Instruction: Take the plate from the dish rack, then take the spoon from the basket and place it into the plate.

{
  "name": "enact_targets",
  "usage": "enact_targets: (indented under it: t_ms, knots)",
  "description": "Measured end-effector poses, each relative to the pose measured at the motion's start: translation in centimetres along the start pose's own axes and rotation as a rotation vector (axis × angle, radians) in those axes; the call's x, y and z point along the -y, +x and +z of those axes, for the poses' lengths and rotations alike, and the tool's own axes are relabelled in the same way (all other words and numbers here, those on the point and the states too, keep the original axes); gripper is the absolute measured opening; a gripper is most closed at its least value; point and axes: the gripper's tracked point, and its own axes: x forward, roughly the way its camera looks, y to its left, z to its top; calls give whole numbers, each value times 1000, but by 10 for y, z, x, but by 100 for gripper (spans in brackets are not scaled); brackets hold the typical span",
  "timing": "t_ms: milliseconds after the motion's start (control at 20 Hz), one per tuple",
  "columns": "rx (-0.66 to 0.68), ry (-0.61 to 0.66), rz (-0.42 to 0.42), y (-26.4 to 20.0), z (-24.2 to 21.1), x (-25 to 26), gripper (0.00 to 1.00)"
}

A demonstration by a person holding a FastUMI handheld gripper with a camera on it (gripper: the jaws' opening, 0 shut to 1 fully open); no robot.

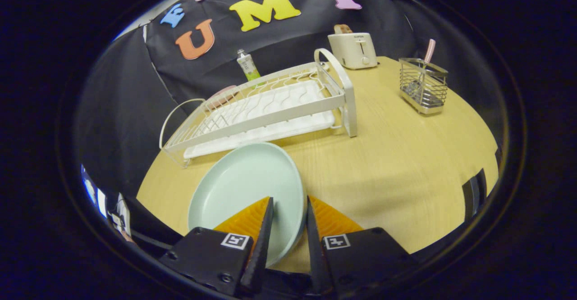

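Pale green and smooth, the plate [245, 192] lies flat on the wooden table [405, 165], just in front of the dish rack [266, 106]. The gripper [290, 216] is over the near right part of the plate. Its two fingers are apart by a narrow gap, and the right rim of the plate passes through this gap: one finger [263, 228] is over the inside of the plate, the other [315, 232] is on the outer side of the rim. I cannot tell for sure whether both fingers press on the rim or only stand close beside it, so I cannot say if the grip is firm or already loose.

The gripper looks down at the table at a slant, with the fingers pointing forward and downward toward the plate.

The plate is round, with a low raised rim and a matte, even surface. The table has a light wood grain and a rounded edge. The dish rack is white, made of thin wire bars with a flat tray under them and curved handles at both ends; something pinkish shows behind its far left side, but I cannot tell what. Far to the right, well apart from the plate, stands the basket [423, 86], a shiny metal wire box. The spoon [428, 51] stands in it, and its pink handle rises above the rim. Beyond the rack are a cream toaster [353, 50] and a small bottle [247, 65].
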Motion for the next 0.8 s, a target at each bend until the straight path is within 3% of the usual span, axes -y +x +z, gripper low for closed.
enact_targets:
  t_ms: [50,200,400,600,800]
  knots:
    - [39,-29,-34,-2,8,8,46]
    - [138,-67,-79,-15,30,24,77]
    - [358,-94,-115,-41,77,56,100]
    - [507,-134,-136,-59,115,91,100]
    - [542,-94,-155,-64,149,140,100]
